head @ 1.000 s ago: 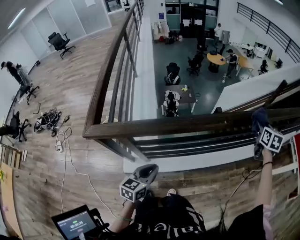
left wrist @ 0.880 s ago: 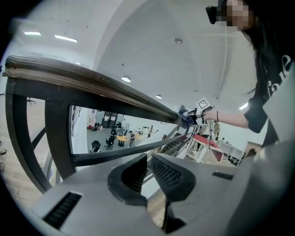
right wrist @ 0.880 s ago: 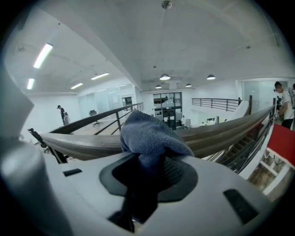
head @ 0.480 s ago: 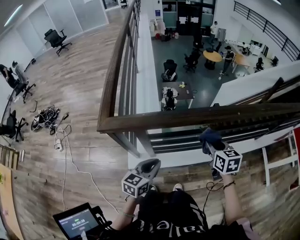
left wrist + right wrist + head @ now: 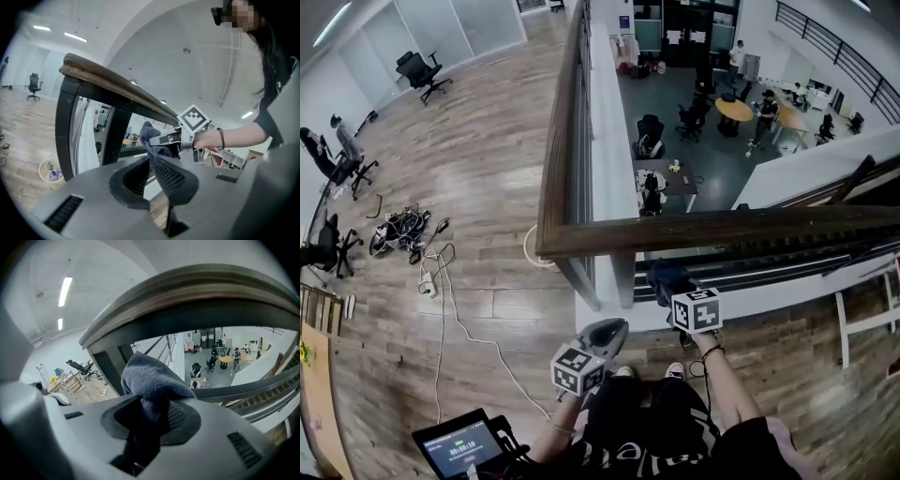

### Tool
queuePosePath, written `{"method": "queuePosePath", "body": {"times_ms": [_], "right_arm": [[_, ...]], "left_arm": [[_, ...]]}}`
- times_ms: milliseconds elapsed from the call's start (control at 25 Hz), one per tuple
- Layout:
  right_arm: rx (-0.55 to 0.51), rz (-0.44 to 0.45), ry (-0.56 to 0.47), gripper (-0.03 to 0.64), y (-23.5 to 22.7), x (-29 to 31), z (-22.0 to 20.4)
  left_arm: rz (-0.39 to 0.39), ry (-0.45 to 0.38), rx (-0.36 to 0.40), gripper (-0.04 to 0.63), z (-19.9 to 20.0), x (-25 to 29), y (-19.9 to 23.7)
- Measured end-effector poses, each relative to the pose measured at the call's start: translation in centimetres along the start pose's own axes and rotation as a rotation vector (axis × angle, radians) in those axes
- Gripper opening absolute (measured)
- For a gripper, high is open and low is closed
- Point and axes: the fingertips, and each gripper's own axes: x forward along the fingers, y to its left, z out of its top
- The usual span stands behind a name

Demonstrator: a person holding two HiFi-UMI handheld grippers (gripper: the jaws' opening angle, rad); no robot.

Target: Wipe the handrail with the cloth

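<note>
while the right claw [image 5: 667, 287] pinches the cloth [image 5: 149, 380] just under the rail [image 5: 741, 228], not touching, left claw [image 5: 607, 330] lower beside it, jaws pressed together, empty

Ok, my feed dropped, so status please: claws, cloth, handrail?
Left claw shut, empty, held low. Right claw shut on cloth, just under the handrail, not on its top. Nothing seen between cloth and rail.

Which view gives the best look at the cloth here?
The right gripper view: the cloth fills the centre, pinched by the right gripper, below the handrail. The head view shows only a small dark bundle below the rail; the left gripper view shows it small and distant.
</note>
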Motion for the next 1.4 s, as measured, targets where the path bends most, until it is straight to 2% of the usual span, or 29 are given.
{"method": "queuePosePath", "body": {"times_ms": [280, 480, 600, 760, 1120, 1400], "right_arm": [[0.014, -0.044, 0.070, 0.103, 2.3, 5.6, -0.6], [0.034, -0.090, 0.104, 0.103, 1.6, 7.8, -0.5], [0.077, -0.128, 0.073, 0.103, 0.6, 8.6, 0.1], [0.039, -0.137, 0.047, 0.103, 0.0, 8.6, 0.3], [0.021, -0.085, 0.058, 0.103, -5.6, 8.1, 0.3], [0.026, -0.074, 0.028, 0.103, -13.9, 4.8, 0.3]], "left_arm": [[-0.010, -0.056, -0.065, 0.031, 0.7, -2.1, 1.6], [-0.007, -0.081, -0.062, 0.031, 2.3, -2.7, 2.3], [0.011, -0.082, -0.038, 0.031, 2.4, -2.2, 3.4], [0.018, -0.079, -0.033, 0.031, 2.7, -1.1, 2.9], [0.057, -0.058, -0.035, 0.031, 2.8, 4.6, 1.1], [0.035, -0.030, -0.028, 0.031, 3.8, 12.3, -4.0]]}}
